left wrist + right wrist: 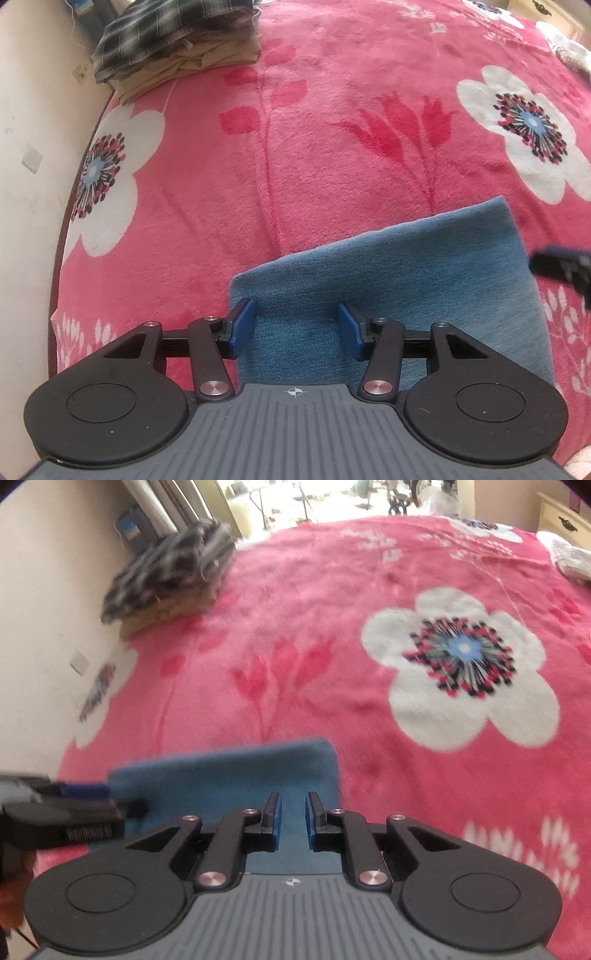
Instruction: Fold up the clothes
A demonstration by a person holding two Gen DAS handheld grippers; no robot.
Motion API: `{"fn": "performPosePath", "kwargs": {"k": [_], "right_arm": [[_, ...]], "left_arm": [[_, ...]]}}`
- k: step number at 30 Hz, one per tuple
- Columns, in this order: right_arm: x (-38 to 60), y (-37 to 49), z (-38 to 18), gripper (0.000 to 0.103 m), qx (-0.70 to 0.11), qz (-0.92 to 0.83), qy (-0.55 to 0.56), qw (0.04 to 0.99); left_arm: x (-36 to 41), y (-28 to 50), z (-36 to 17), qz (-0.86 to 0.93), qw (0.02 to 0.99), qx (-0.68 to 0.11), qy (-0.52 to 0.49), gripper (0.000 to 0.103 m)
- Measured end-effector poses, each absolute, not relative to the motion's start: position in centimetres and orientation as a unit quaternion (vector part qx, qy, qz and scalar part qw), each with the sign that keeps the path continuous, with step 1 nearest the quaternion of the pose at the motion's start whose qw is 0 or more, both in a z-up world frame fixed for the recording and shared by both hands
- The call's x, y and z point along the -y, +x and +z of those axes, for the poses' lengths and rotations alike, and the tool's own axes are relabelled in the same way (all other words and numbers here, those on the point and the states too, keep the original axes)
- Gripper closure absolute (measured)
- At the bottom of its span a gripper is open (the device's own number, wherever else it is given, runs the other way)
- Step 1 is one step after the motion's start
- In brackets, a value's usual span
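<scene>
Folded blue denim garment (388,280) lies under both claws; left gripper (296,325) and right gripper (293,818) released, jaws parted. Fold looks finished; next, likely grasp and carry to far-left folded stack (173,44).

Blanket (332,166) centre free, open for passing; clothes pile (177,48) blocks far left corner, folded jeans (406,266) at near edge.

My left wrist view: sits low behind left gripper (296,325), faces forward across pink floral blanket (332,147), close over folded denim (406,266). My right wrist view: same forward heading, behind right gripper (293,819), slightly blurred. Both views share denim (229,771), blanket (332,646), clothes stack (166,48) by far wall (173,572). Each view catches other gripper at edge (561,271) (74,812).
</scene>
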State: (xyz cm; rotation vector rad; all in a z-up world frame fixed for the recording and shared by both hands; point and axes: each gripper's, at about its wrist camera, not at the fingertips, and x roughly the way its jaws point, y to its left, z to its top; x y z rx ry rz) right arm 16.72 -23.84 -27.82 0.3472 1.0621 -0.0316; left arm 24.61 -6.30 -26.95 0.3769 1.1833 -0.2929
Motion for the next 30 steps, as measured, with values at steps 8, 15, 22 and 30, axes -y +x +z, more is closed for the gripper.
{"fn": "performPosePath", "kwargs": {"k": [8, 15, 22, 30], "right_arm": [[20.9, 12.4, -27.5, 0.087, -0.534, 0.037, 0.16, 0.829], [20.3, 11.2, -28.8, 0.086, -0.56, 0.021, 0.169, 0.811], [18.1, 9.6, -28.5, 0.086, -0.558, 0.062, 0.161, 0.812], [16.3, 8.7, -29.9, 0.086, -0.571, 0.047, 0.138, 0.808]], "left_arm": [[6.6, 24.4, -26.9, -0.133, 0.804, -0.549, 0.185, 0.052], [6.8, 24.2, -27.1, -0.132, 0.804, -0.546, 0.194, 0.052], [6.9, 24.2, -27.2, -0.129, 0.803, -0.546, 0.198, 0.051], [6.6, 24.1, -27.3, -0.136, 0.807, -0.542, 0.194, 0.05]]}}
